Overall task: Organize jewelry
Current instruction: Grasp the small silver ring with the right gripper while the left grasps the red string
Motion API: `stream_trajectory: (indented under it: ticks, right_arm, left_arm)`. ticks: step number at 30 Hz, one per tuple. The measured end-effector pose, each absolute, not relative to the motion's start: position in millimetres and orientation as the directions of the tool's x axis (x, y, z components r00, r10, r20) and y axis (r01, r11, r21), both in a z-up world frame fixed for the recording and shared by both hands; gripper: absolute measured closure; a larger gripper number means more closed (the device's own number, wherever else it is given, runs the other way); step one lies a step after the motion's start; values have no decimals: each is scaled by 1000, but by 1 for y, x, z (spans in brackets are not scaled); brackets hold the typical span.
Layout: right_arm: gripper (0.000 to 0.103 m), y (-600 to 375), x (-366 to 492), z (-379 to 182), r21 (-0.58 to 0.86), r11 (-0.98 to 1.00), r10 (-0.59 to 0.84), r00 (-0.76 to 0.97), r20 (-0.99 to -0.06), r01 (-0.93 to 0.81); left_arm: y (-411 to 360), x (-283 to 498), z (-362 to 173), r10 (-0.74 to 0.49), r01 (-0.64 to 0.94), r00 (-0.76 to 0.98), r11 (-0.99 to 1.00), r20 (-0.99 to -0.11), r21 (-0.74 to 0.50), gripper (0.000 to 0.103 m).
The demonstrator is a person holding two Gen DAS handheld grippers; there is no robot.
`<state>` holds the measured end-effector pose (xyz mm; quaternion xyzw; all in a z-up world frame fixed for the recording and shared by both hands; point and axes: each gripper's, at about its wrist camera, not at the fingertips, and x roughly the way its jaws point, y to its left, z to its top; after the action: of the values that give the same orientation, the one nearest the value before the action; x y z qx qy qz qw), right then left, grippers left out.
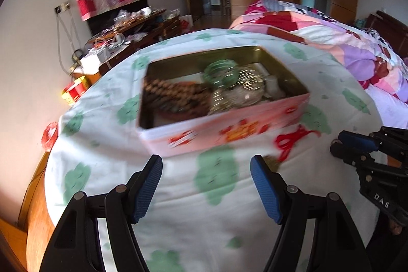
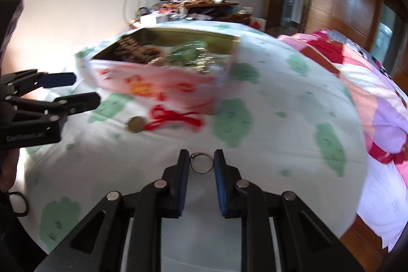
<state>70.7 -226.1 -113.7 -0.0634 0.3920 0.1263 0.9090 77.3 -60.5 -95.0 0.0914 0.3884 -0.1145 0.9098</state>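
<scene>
While the right tool (image 2: 201,165) pinches a ring (image 2: 201,165) off the bed (image 2: 280,149), the left tool (image 1: 206,182) waits spread; next, lift it into the tin (image 2: 158,86).

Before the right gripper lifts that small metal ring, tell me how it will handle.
The ring looks thin and rigid, probably light. Its smooth metal may slip between the right gripper pads. If dropped, it could roll on the bedsheet.
</scene>
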Motion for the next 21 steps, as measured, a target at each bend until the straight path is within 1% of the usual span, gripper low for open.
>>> stream_trajectory:
  ticks: [6,11,14,15,16,17,18,20,21]
  right_arm:
    - [81,-256,70,-109,-18,980,127,687,-715,-200]
    - [81,-263,72,-109,0,983,129,692,-710,-183]
    - [81,-262,72,-108,10,982,139,695,-705,-186]
    - [81,-261,72,-107,13,982,144,697,-703,-190]
    - [81,-261,71,-107,14,981,148,697,-701,-194]
    - [81,-259,71,-107,12,980,150,700,-699,-199]
    - [81,-257,70,-107,9,979,152,702,-696,-203]
    - [81,-253,69,-106,1,977,157,706,-690,-215]
    - [81,-251,68,-105,-2,975,159,709,-687,-221]
  left_arm:
    - [-94,83,-94,-185,343,655,937,-733,69,31]
    - [-119,87,-101,-206,396,626,915,-752,79,31]
    - [-125,92,-110,-224,419,587,907,-778,55,31]
    - [-126,94,-113,-224,417,577,908,-785,48,39]
    - [-125,95,-115,-228,421,570,906,-790,42,48]
    - [-126,96,-118,-243,435,551,900,-799,26,74]
    - [-124,96,-118,-263,444,538,896,-801,3,91]
    - [-122,94,-116,-266,446,540,895,-799,3,99]
    - [-119,92,-114,-276,449,542,894,-794,-5,100]
